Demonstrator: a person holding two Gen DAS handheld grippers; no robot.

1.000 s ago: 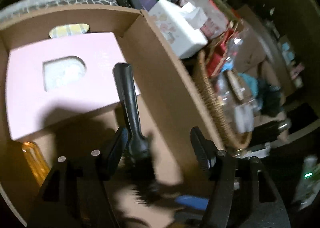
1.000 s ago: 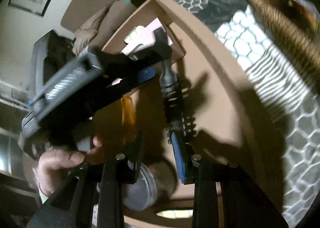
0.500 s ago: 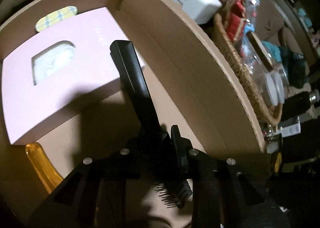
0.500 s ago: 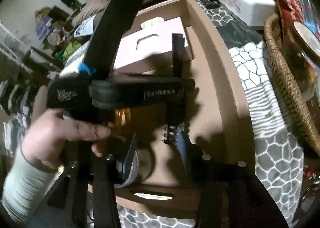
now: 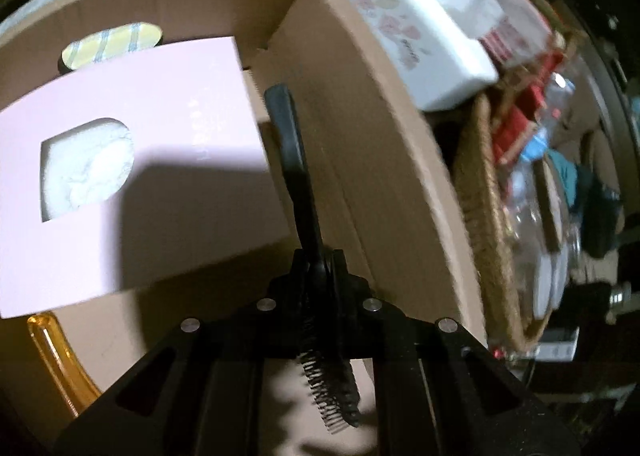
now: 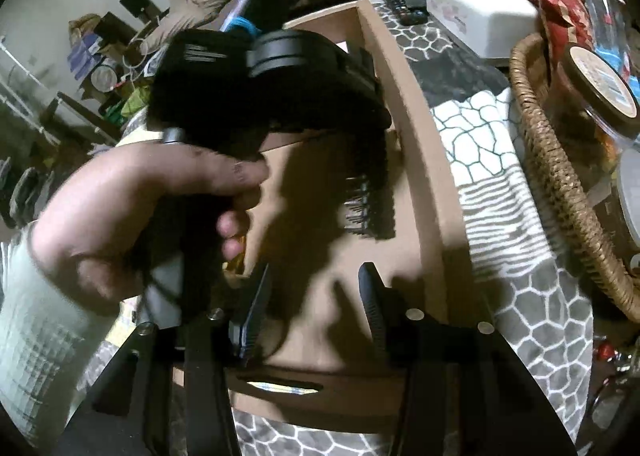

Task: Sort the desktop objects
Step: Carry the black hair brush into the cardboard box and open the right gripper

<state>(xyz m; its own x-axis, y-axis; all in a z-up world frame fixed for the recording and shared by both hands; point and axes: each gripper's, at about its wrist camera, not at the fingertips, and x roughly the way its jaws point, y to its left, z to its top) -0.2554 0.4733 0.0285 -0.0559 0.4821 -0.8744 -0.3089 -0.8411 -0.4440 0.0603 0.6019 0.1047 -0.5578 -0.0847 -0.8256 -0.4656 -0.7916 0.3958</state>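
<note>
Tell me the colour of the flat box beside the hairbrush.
Pale pink box, clearest in the left wrist view.

Home: tissue box (image 6: 476, 12), remote (image 6: 404, 0).

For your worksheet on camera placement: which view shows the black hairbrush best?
The left wrist view: the hairbrush runs handle to bristles, clamped in the left gripper. The right wrist view shows only its bristle head.

Black hairbrush (image 5: 298, 176); pink box (image 5: 132, 176); brown carton (image 5: 372, 160); amber bottle (image 5: 56, 360).
</note>
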